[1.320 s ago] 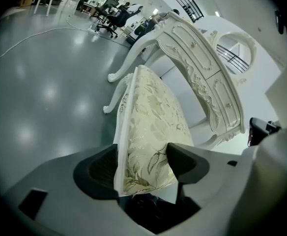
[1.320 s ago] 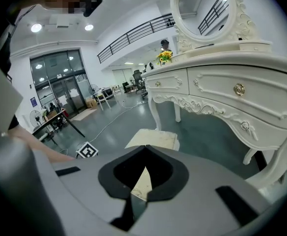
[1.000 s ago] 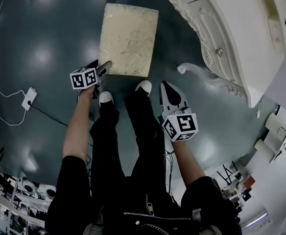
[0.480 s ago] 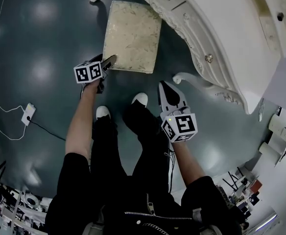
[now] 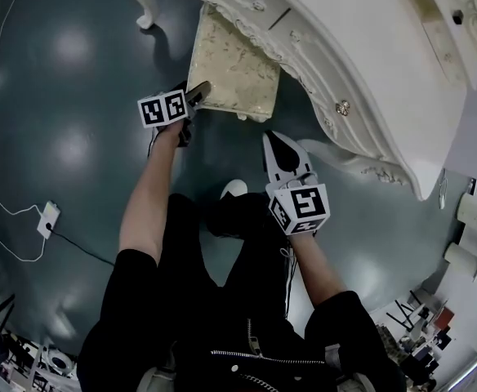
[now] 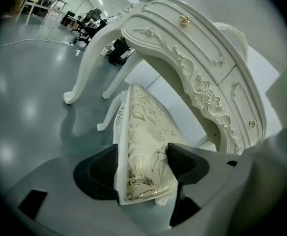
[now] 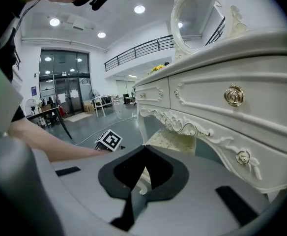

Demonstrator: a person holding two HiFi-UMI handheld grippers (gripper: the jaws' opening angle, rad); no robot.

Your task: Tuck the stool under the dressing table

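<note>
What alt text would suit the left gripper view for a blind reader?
The left hand-held gripper clamps the near edge of a cream floral stool, which sits partly under an ornate white dressing table on a glossy grey floor.

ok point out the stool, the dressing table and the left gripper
stool [image 5: 240,68], head view, cushion top
dressing table [image 5: 369,35], head view, bare top
left gripper [image 5: 198,95], head view, tips at the stool's corner

One stool, one dressing table, one mirror, one left claw, one right claw, one socket box.
</note>
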